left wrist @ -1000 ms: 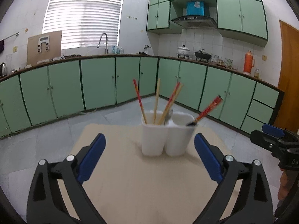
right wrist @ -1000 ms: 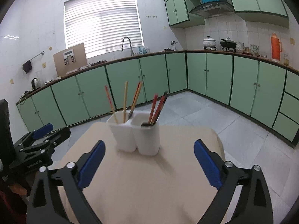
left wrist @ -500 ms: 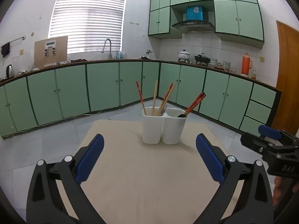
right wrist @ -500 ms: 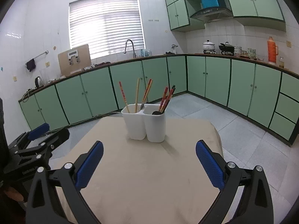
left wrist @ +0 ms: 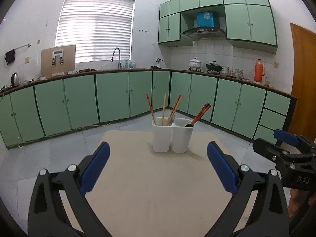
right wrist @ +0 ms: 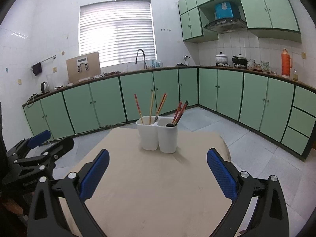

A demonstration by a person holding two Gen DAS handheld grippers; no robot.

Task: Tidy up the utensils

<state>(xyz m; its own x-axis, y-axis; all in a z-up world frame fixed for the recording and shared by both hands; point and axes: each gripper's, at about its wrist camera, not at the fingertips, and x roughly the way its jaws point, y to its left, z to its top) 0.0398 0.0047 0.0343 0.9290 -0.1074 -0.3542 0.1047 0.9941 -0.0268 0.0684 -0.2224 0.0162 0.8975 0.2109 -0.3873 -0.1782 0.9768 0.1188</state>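
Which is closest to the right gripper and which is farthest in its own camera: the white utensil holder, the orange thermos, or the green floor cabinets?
1. White utensil holder, on the table straight ahead of the right gripper.
2. Green floor cabinets, across the floor behind the holder.
3. Orange thermos, on the counter at the far right, against the wall.

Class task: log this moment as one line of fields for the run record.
left gripper: open, empty | right gripper: open, empty | holder: upright on table, chopsticks in both compartments | table: otherwise bare
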